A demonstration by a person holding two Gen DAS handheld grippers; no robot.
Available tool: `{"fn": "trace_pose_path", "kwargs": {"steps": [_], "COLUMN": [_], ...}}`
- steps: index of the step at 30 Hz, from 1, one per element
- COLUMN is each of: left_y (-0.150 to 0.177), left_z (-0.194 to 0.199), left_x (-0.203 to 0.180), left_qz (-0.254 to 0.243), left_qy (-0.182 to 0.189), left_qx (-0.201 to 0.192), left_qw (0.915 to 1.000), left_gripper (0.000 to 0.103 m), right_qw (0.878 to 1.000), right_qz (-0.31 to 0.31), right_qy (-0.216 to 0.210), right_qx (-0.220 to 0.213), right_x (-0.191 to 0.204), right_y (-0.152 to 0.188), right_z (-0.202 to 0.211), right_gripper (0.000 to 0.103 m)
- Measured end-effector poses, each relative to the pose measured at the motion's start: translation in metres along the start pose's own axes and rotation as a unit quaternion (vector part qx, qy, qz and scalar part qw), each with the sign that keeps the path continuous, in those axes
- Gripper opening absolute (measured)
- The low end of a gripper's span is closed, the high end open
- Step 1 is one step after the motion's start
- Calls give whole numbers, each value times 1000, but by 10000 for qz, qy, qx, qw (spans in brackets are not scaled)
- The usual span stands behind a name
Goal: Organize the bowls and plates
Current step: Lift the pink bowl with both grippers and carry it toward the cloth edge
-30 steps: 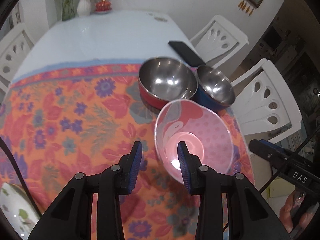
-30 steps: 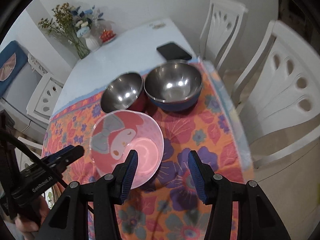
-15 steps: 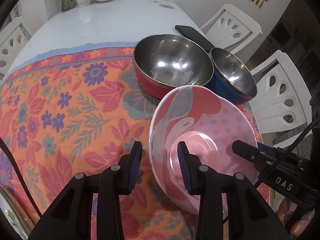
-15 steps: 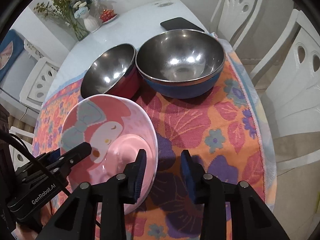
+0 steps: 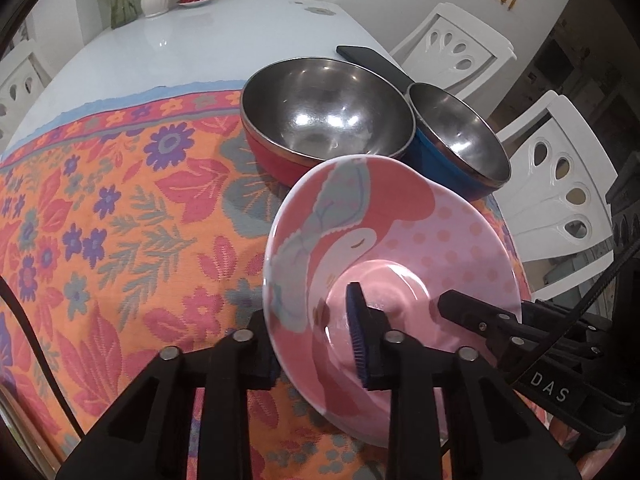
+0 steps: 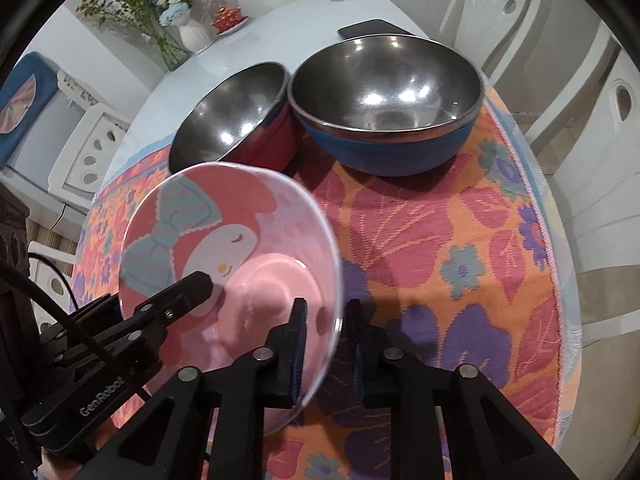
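Both grippers are clamped on the rim of one pink bowl (image 5: 400, 240), a shallow dish printed with a cartoon rabbit in a red hood and a grey-blue bow. In the left wrist view the left gripper (image 5: 316, 340) sits at lower centre of the frame, one finger inside the bowl's near-left wall and the other outside it, the jaws narrow and pressed on that wall. The right gripper (image 5: 472, 312) enters from the lower right of that frame, its dark finger lying inside the bowl. In the right wrist view the right gripper (image 6: 326, 340) stands at lower centre, pinching the bowl's right-hand rim between its blue pads, jaws nearly together, while the left gripper (image 6: 188, 292) reaches in from the lower left onto the opposite side. The pink bowl (image 6: 224, 248) looks tilted, its far edge higher; whether its base touches the cloth cannot be told. It sits over an orange floral tablecloth (image 5: 100, 220) that covers the near part of a white counter (image 5: 200, 40). Just beyond it, at upper centre, a red steel bowl (image 5: 324, 120) and a blue steel bowl (image 5: 460, 140) stand upright, rims touching. A dark phone (image 5: 368, 58) lies behind them, and a white vase (image 6: 194, 36) stands at the counter's far end.
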State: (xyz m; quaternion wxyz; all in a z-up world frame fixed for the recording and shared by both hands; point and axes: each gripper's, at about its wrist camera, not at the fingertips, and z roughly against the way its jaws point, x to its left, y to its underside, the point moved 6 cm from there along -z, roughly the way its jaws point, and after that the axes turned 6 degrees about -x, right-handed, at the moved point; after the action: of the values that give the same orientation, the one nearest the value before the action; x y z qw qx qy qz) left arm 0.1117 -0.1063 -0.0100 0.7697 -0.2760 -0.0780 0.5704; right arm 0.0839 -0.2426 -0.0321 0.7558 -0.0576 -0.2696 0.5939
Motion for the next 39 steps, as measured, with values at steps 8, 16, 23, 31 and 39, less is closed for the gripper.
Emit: {"fn": "trace_pose_path", "kwargs": {"steps": [8, 16, 23, 31, 39], "left_y": [4, 11, 35, 96, 142], "left_z": [24, 84, 134, 139, 122], "left_x": [0, 1, 5, 16, 23], "left_qz": [155, 41, 70, 82, 157], "left_qy": [249, 292, 405, 452, 480], "left_qx": [-225, -573, -762, -409, -91], "left_qw": [9993, 9979, 9962, 9981, 9987], "left_gripper": [23, 23, 23, 23, 23], "right_qw": [9995, 9981, 9977, 9993, 9990], "right_qz": [310, 540, 580, 355, 320], "right_qy": [11, 13, -8, 81, 291], "right_qx": [-77, -310, -352, -87, 111], "right_x": [17, 47, 74, 78, 71], "right_y": [5, 19, 50, 108, 143], "right_z": [11, 59, 98, 98, 78], "right_gripper": [16, 16, 16, 16, 16]}}
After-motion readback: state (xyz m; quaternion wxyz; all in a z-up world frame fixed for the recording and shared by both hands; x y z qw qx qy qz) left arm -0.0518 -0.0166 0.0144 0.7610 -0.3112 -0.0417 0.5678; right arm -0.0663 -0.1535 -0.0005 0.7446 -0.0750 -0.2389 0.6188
